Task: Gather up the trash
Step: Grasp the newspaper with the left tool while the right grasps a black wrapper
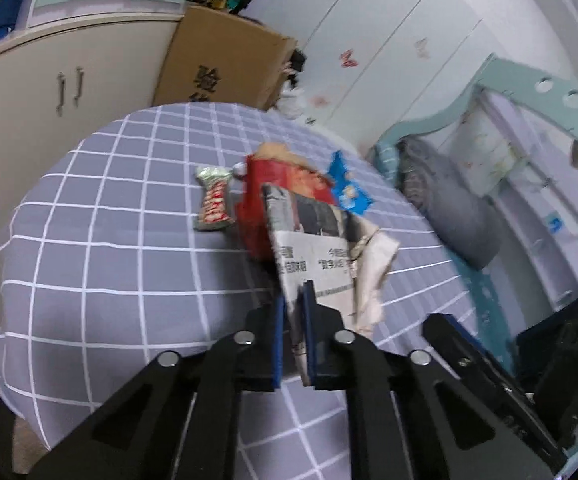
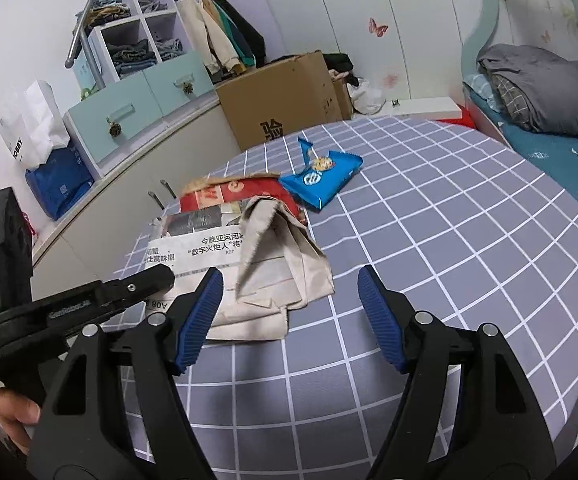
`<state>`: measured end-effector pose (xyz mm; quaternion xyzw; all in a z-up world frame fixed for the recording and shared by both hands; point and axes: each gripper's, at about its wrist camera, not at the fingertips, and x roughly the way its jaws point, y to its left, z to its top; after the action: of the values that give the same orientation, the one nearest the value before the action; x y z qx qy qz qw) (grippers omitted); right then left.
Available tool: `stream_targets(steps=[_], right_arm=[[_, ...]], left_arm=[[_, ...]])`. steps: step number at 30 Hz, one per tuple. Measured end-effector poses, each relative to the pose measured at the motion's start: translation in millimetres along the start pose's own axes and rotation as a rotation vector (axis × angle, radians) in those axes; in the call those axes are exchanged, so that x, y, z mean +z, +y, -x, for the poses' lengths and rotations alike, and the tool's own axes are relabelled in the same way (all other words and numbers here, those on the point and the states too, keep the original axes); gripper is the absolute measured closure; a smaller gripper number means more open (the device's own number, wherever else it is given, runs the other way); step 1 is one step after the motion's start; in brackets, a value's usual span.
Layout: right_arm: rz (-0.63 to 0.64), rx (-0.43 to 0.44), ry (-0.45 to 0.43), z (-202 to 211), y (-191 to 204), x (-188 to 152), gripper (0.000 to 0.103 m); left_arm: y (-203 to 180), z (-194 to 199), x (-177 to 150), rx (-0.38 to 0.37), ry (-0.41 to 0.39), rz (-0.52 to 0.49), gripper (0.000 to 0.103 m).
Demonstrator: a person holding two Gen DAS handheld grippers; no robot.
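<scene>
Collecting just under way, by the look of things. Left claw [image 1: 295, 312] clamping an edge of the folded newspaper [image 1: 313, 248], blue pads closed on the sheet near its lower corner; paper lifting off the bench [image 1: 89, 240] at that end, judging by the tilt in the left wrist view. Right claw [image 2: 291, 320] hanging wide open over the checked cloth, gripping nothing, its left pad just beside the newspaper's crumpled beige fold, the right pad well apart over bare cloth.

Remaining on the bench, apparently untouched:
- red paper bag [image 1: 261, 200], lying under or directly behind the newspaper, touching it;
- blue snack wrapper [image 2: 321, 176], just beyond the red bag, its near end close to or overlapping the bag's edge;
- small silver-and-red wrapper [image 1: 215, 204], left of the red bag, visible only in the left wrist view.

No bin or collecting bag identifiable in either view; destination unknown. Nothing confirmed as disposed of, so roughly one item of four in hand, the rest pending.

Surroundings: cardboard box [image 2: 285, 96] at the far edge of the bench, cabinet with teal drawers [image 2: 137, 112] to the left, bed with grey quilt [image 2: 537, 84] to the right.

Obstructions: none above the bench. Likely snag: newspaper overlapping the red bag, so dragging one risks shifting the other or nudging the blue wrapper.
</scene>
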<state>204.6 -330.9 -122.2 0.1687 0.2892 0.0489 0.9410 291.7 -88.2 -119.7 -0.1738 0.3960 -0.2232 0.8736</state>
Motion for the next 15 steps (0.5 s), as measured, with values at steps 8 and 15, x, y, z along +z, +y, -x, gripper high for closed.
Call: stream_targets(steps=[8, 15], right_arm=[[0.021, -0.001, -0.064, 24, 14, 10, 0.034], [0.080, -0.012, -0.007, 1, 39, 15, 0.032]], left_arm=[[-1, 54, 5, -0.118, -0.175, 0.027, 0.100], [13, 126, 6, 0.079, -0.433, 0.004, 0.100]])
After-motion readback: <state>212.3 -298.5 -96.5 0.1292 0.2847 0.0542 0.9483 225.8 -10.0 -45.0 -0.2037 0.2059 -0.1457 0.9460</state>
